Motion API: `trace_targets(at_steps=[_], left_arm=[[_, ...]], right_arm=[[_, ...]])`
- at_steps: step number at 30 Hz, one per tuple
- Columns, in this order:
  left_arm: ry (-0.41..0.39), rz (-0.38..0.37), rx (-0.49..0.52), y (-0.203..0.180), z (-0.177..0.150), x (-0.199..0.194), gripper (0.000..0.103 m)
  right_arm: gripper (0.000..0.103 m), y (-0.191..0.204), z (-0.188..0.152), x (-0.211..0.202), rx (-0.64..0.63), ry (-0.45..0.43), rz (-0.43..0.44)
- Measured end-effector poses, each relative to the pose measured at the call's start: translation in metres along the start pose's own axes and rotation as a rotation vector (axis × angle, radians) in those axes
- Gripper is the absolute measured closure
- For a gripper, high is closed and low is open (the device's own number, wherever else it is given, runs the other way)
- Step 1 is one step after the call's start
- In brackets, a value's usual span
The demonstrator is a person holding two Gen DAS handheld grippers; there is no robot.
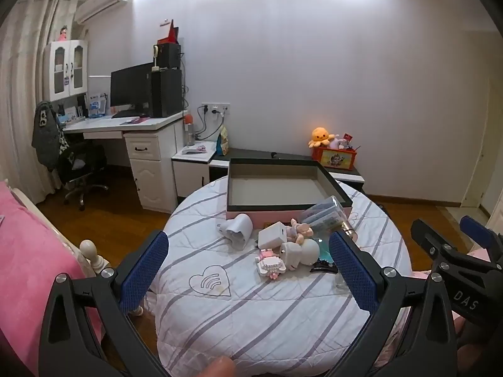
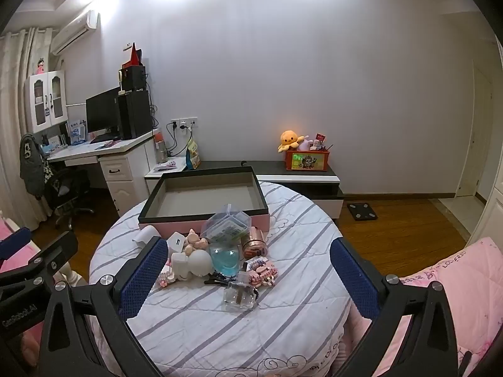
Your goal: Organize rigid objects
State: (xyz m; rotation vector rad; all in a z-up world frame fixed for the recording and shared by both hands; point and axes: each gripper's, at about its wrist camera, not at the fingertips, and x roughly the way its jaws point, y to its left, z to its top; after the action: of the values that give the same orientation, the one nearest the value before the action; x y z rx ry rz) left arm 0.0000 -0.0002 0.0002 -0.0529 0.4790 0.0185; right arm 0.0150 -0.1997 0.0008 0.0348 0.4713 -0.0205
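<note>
A pile of small objects lies on a striped cloth-covered surface point(image 1: 257, 311): a white charger block point(image 1: 272, 235), a pink brick toy point(image 1: 270, 264), a clear plastic box point(image 2: 228, 224), a blue glass piece point(image 2: 223, 259), a clear perfume bottle point(image 2: 240, 293) and a copper jar point(image 2: 255, 242). An open, empty pink box with a black rim point(image 1: 286, 188) stands behind the pile; it also shows in the right wrist view point(image 2: 204, 198). My left gripper point(image 1: 248, 270) is open and empty, in front of the pile. My right gripper point(image 2: 248, 275) is open and empty, in front of the pile.
A pink bed cover point(image 1: 28, 270) lies at the left, and pink bedding point(image 2: 465, 286) at the right. A white desk with a monitor point(image 1: 132, 89) and an office chair point(image 1: 78, 166) stand at the far left. A low cabinet holds an orange toy box point(image 2: 306, 160).
</note>
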Motion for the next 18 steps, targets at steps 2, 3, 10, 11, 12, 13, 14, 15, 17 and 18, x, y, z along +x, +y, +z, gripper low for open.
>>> trace_targets(at_steps=[2,3,10,11,12,13,14,15,17,18], left_arm=[[-0.004,0.005,0.002,-0.0006,0.0001,0.0,0.0],[-0.004,0.007,0.002,-0.0009,0.0001,0.0003,0.0],[0.011,0.004,-0.008,0.0051,-0.0043,-0.0003,0.0],[0.017,-0.003,-0.008,0.0053,-0.0041,0.001,0.0],[0.018,-0.015,-0.009,0.0057,-0.0043,0.0017,0.0],[0.017,-0.021,-0.01,0.0063,-0.0045,0.0022,0.0],[0.015,-0.019,-0.011,0.0067,-0.0046,0.0026,0.0],[0.012,-0.012,-0.009,0.0069,-0.0045,0.0029,0.0],[0.004,0.003,-0.007,0.0036,-0.0024,-0.0001,0.0],[0.001,0.004,-0.007,0.004,-0.0026,-0.0007,0.0]], right_arm=[[0.0,0.0001,0.0,-0.0004,0.001,-0.002,-0.001],[0.0,0.0002,0.0,-0.0007,0.0,-0.002,-0.001],[0.0,0.0007,-0.0024,-0.0009,0.0,-0.002,0.001],[0.0,0.0008,-0.003,-0.0006,0.001,-0.001,0.002],[0.0,0.0007,-0.0036,-0.0003,0.001,-0.001,0.002],[0.0,0.0004,-0.004,0.0001,0.002,-0.002,0.002],[0.0,0.0003,-0.0017,-0.0001,0.0,-0.005,0.0],[0.0,0.0005,0.0008,-0.0012,-0.002,-0.007,-0.003],[0.0,0.0002,0.0017,-0.0015,-0.002,-0.009,-0.002],[0.0,0.0013,0.0028,-0.0003,-0.001,-0.01,-0.003]])
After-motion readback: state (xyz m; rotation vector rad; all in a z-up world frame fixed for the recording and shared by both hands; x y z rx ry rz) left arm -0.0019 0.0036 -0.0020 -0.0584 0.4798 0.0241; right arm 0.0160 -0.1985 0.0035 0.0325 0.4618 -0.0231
